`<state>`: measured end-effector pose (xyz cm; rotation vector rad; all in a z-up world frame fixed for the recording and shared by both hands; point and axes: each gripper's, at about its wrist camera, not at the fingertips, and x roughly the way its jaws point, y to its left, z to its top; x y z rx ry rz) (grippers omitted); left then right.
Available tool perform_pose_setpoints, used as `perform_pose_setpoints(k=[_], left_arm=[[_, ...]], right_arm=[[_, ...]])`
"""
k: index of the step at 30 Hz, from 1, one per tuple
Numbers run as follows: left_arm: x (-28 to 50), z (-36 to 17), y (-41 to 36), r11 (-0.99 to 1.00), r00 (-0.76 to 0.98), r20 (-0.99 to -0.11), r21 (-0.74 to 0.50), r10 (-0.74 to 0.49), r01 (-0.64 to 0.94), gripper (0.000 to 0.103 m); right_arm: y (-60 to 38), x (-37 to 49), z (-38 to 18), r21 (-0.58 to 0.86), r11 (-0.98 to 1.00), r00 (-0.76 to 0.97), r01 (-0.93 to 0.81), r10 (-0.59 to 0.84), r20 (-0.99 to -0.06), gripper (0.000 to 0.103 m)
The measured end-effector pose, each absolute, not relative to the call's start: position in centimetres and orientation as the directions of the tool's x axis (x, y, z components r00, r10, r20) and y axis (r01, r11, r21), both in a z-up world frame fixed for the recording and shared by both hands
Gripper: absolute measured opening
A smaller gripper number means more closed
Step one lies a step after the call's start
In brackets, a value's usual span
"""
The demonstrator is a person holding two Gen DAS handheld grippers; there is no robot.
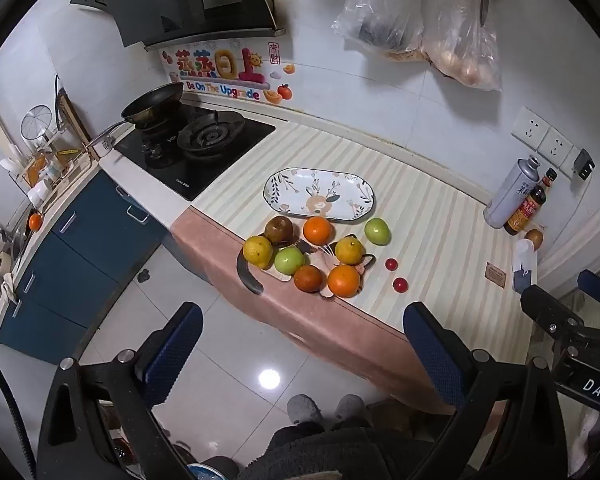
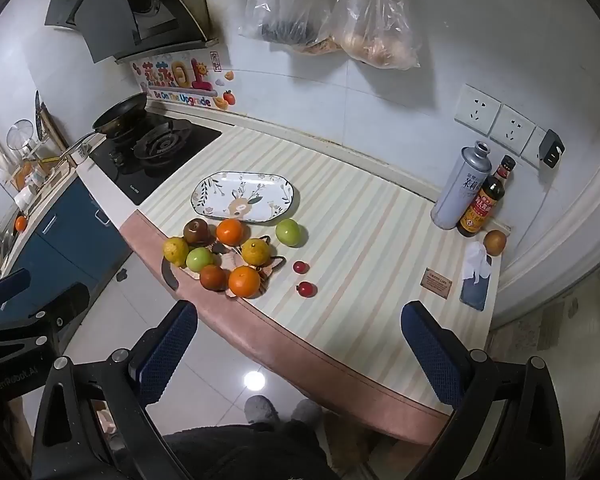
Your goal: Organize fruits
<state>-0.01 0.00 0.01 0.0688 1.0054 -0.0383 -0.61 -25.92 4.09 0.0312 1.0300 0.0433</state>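
Several fruits lie in a cluster near the counter's front edge: oranges (image 1: 317, 229) (image 2: 244, 281), yellow citrus (image 1: 257, 251) (image 2: 255, 251), green apples (image 1: 377, 231) (image 2: 288, 231), and a brown fruit (image 1: 279, 229) (image 2: 196, 231). Two small red fruits (image 1: 400, 285) (image 2: 306, 289) lie to their right. An oval floral plate (image 1: 318, 196) (image 2: 242, 197) stands behind them with nothing on it. My left gripper (image 1: 302, 354) and right gripper (image 2: 300, 354) are both open and empty, held above the floor in front of the counter, apart from the fruit.
A gas stove (image 1: 196, 148) with a pan (image 1: 156, 106) is at the left. A spray can (image 2: 462, 190), sauce bottle (image 2: 486, 202), brown fruit (image 2: 495, 242) and phone (image 2: 475, 286) stand at the right. Plastic bags (image 2: 340, 20) hang on the wall.
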Motion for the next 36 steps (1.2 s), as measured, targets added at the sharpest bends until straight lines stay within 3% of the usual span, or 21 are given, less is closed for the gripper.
perform_pose_setpoints(k=[36], left_arm=[[0.2,0.4,0.9,0.998,0.534,-0.845,0.018,-0.02,0.066,0.103]], right_arm=[[-25.1,-0.1,3.9,0.034,0.999,0.498,-0.023,0.041,-0.866,0.103]])
